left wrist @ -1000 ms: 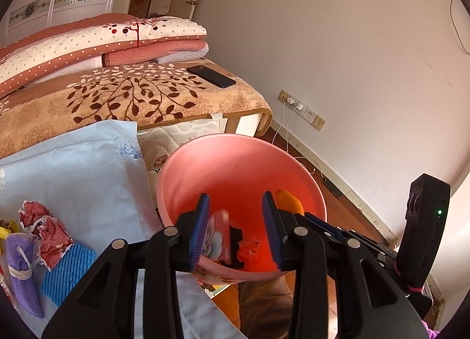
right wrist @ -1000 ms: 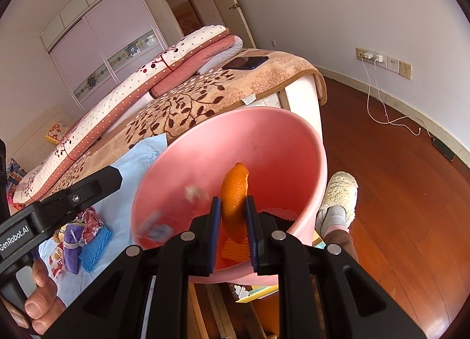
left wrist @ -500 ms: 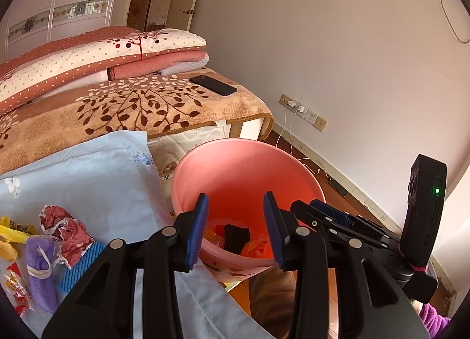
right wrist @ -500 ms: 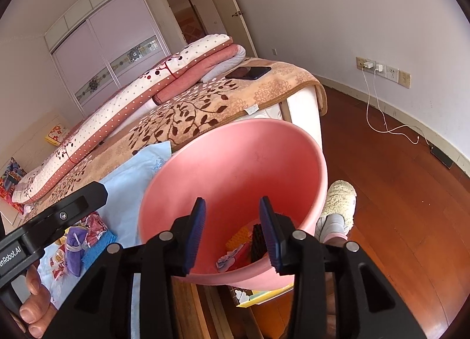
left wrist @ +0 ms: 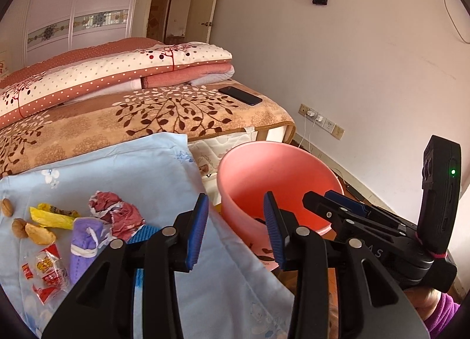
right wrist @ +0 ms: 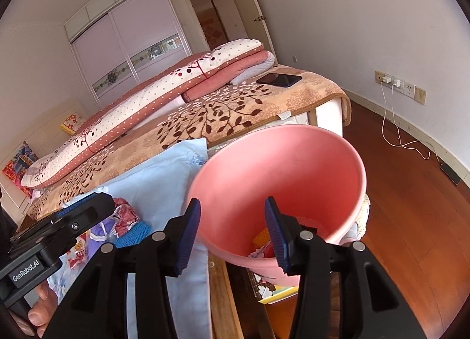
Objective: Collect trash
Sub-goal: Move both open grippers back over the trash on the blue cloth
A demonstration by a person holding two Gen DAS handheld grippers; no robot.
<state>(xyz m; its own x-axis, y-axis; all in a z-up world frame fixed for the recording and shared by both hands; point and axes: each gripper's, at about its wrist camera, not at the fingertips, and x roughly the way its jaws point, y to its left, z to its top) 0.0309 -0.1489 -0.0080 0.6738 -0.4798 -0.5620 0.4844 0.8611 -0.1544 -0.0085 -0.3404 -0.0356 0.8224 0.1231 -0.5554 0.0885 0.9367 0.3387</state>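
A pink bin stands off the bed's right edge with trash in its bottom. My left gripper is open and empty, above the light blue cloth beside the bin's near left rim. My right gripper is open and empty, just before the bin's near rim. On the cloth to the left lie crumpled red paper, a purple pouch, a yellow wrapper, a red-and-clear wrapper, an orange peel and walnuts.
A bed with a brown leaf blanket, folded quilts and a black phone lies behind. Wall sockets with a charging cable are at the right. The floor is wood. A blue textured pad lies by the pouch.
My right gripper opened and dropped the orange peel into the bin. My left gripper's trash also fell in. Both grippers pulled back and left, so the cloth's trash shows now.
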